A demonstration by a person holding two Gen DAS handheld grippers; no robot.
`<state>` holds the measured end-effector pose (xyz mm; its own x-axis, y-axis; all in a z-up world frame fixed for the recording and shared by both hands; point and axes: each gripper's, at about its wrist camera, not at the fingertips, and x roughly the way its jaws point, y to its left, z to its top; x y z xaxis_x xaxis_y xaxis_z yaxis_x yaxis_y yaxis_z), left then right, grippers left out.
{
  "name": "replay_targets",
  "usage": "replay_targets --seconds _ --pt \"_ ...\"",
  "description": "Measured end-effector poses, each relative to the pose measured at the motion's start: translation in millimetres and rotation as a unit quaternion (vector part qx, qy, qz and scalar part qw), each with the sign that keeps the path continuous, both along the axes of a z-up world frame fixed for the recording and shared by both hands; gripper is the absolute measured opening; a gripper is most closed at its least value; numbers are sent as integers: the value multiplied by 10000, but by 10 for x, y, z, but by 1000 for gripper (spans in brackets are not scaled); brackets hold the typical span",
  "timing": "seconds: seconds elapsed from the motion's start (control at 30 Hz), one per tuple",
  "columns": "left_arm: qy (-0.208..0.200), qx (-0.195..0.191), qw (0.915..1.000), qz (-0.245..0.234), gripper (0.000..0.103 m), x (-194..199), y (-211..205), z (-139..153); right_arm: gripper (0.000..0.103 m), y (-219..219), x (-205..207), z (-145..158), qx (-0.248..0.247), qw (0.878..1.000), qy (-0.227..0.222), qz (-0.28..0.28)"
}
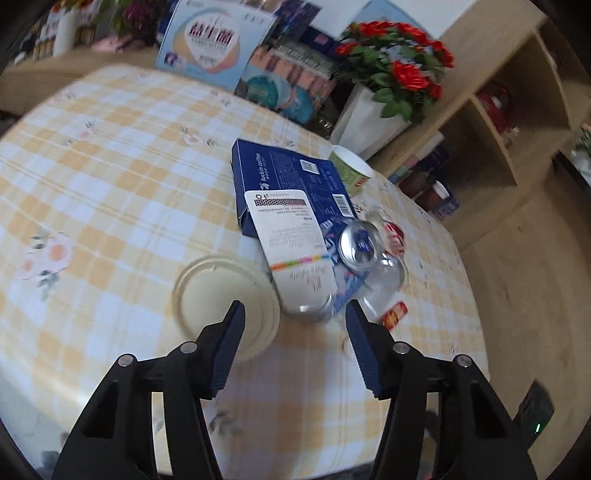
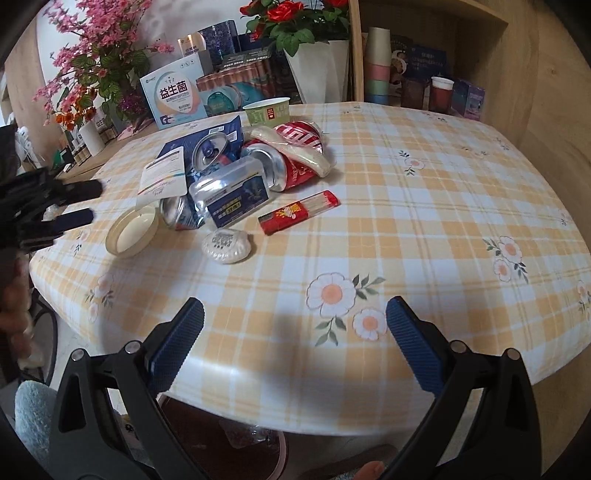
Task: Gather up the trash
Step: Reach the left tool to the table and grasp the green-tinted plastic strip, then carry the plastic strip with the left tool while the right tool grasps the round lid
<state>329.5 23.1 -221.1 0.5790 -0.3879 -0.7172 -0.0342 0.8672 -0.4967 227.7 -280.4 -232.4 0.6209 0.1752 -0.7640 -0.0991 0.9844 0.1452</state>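
1. One heap of trash sits on the table (image 2: 424,206), toward its far left corner as the right wrist view gives it: a blue carton (image 2: 207,142) at the back, a crushed red can (image 2: 295,155), a crushed blue can (image 2: 181,216) and a clear plastic box with a blue label (image 2: 231,192) in front.
2. A green paper cup (image 2: 266,109) stands just behind the heap, near the far edge.
3. Loose pieces lie on the near side of the heap: a cream round lid (image 2: 131,230) at the left edge, a small white round packet (image 2: 227,245) beside it, a red stick packet (image 2: 298,212) to its right.
4. Your left gripper (image 1: 295,314) hangs over the left edge, jaws part-way apart, nothing between the pads; the lid (image 1: 225,302) lies under its left finger and the blue can's end (image 1: 310,310) just ahead.
5. Your right gripper (image 2: 295,314) is over the near edge, jaws wide, empty, well apart from the heap.
6. Checked yellow cloth with flower print covers the table.
7. Beyond the far edge: boxes, a white pot of red flowers (image 2: 295,26), a wooden shelf (image 2: 517,55).
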Motion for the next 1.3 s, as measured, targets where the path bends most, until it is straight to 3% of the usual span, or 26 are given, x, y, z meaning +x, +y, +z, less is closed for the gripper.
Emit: replay_targets --seconds 0.17,0.3,0.4,0.47,0.53,0.7,1.0,1.17,1.3 --pt "385 -221 9986 287 54 522 -16 -168 97 -110 219 43 -281 9996 -56 45" --pt "486 -248 9978 368 54 699 -22 -270 97 -210 377 32 -358 9993 -32 71" --pt "510 -474 9964 479 54 730 37 -339 97 -232 489 12 -498 9987 -2 102" --pt "446 -475 9974 313 38 743 7 -333 97 -225 546 9 -559 9983 30 135" --pt "373 -203 9989 203 26 710 -26 -251 97 -191 579 35 -474 9987 17 206" --pt "192 -267 9993 158 12 622 46 23 97 31 582 46 -253 9988 -15 425" --pt "-602 -195 9979 -158 12 314 206 553 97 473 530 96 -248 9955 -81 906" --pt "-896 -62 9959 115 12 39 495 716 97 720 486 189 -156 9923 -124 1222" --pt "-983 100 9937 528 12 -293 893 685 97 1108 457 191 -105 9864 -117 1637"
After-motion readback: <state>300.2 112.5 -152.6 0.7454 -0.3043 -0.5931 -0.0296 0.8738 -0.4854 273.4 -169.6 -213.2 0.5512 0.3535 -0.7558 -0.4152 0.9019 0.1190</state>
